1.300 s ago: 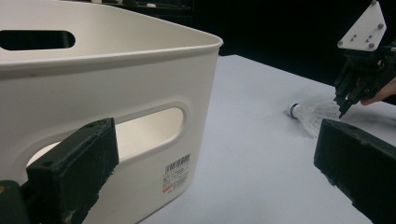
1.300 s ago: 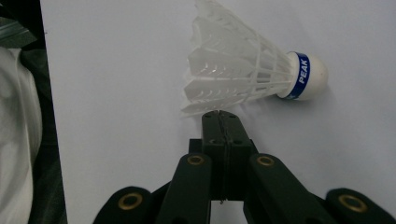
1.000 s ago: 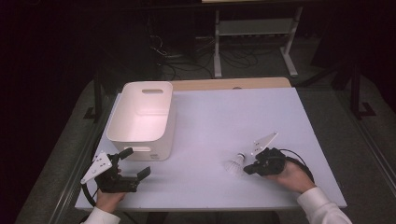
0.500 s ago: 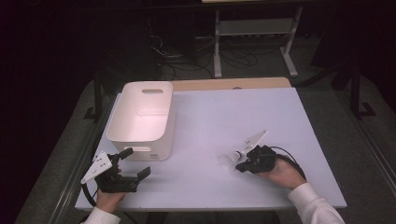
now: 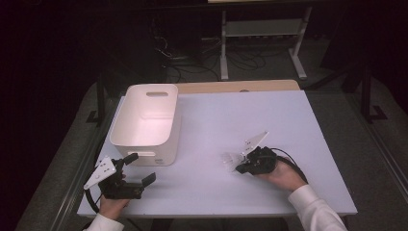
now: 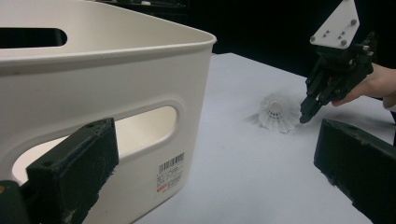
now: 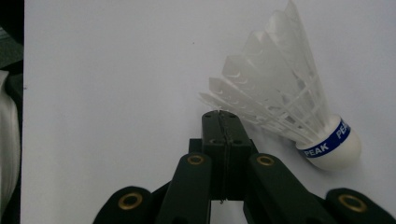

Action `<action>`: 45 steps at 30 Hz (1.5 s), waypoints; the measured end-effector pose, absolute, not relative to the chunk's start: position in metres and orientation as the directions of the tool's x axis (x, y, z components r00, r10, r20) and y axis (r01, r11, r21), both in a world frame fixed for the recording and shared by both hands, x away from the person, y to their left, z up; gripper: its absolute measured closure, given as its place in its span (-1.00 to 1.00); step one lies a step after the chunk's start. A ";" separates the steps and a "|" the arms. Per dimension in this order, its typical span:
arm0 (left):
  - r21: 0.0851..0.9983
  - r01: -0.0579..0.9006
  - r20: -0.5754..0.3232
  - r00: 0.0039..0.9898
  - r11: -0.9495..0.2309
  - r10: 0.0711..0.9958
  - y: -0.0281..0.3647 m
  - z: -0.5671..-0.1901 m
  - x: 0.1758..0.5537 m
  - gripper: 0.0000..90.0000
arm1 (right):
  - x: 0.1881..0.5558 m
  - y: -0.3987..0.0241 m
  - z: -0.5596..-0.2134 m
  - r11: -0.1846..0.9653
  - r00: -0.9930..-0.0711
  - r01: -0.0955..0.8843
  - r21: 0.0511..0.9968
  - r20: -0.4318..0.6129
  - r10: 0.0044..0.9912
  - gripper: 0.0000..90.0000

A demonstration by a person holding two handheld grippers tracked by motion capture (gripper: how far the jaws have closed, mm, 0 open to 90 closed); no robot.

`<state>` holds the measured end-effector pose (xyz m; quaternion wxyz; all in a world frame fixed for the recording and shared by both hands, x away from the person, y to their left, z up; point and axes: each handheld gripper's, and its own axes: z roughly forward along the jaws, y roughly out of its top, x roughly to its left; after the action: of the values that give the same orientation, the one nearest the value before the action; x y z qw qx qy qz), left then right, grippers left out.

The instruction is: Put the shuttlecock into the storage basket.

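Note:
A white feather shuttlecock (image 7: 289,112) with a blue band around its cork lies on its side on the white table (image 5: 250,110); from above the shuttlecock (image 5: 231,161) sits right of centre near the front. My right gripper (image 7: 219,116) is shut, its jaws pressed flat together with nothing visible between them, and its tip touches the feather skirt. From the left gripper view, that right gripper (image 6: 304,116) points down beside the shuttlecock (image 6: 278,114). My left gripper (image 5: 139,168) is open at the front left, just before the white bin (image 5: 144,91), with nothing between its jaws.
The white bin (image 6: 116,93) has cut-out handles and a barcode label, and looks hollow inside. A wooden strip (image 5: 240,86) runs along the table's far edge. Cables and a metal stand (image 5: 260,29) lie on the dark floor beyond.
My right gripper has slid left and slightly away across the table, and the shuttlecock has shifted a little left with it. The left gripper has stayed put.

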<state>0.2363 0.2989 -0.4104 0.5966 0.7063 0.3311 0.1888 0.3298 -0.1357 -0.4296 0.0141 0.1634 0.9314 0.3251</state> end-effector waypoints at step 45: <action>0.970 0.234 -0.129 0.712 -0.060 0.690 0.300 -0.410 0.236 -1.00 | 0.363 -0.107 -0.427 0.691 -0.915 0.362 0.626 0.096 0.393 0.96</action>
<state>0.2358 0.2997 -0.4100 0.6016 0.7030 0.3285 0.1895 0.3635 -0.1067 -0.4271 0.0228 0.2055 0.9191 0.3353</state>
